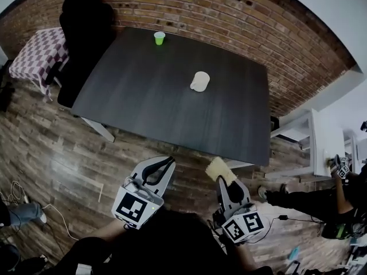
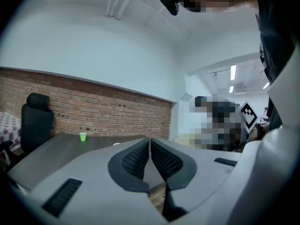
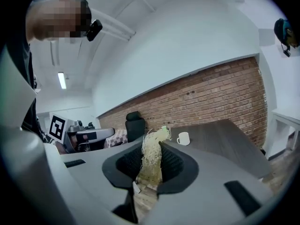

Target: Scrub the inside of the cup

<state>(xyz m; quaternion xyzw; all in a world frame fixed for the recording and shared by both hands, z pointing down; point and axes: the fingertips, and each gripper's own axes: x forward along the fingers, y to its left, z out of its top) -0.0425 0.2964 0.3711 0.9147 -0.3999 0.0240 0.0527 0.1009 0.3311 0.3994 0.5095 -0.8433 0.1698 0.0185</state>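
White ceramic cup with a side handle (image 1: 199,81) stands upright near the middle of the dark grey rectangular counter (image 1: 143,113), a little toward its far side; the right gripper view shows it too (image 3: 183,138), its handle to the left in that view. It is well apart from both tongs, which are held over the brown wooden plank floor (image 1: 69,153) on the near side of the counter.

The left tongs (image 1: 170,161) are closed, their ribbed black pads meeting along a thin line (image 2: 150,146) with nothing caught between them. They point toward the counter's near edge.

The right tongs (image 1: 227,183) are clamped on a pale straw-coloured fibrous scrubber (image 1: 220,169). In the right gripper view the stringy bundle (image 3: 152,158) is pinched between the pads and its frayed top rises above the jaw tips.

A small bright green cup (image 1: 159,37) stands at the counter's far edge, well to the far left of the white cup. A black office chair (image 1: 86,22) stands at the far left corner, with a purple-and-white checked cloth (image 1: 40,53) beside it to the left. A red brick wall (image 1: 229,16) runs behind the counter. At the right, past white furniture (image 1: 321,136), another person crouches (image 1: 321,202).
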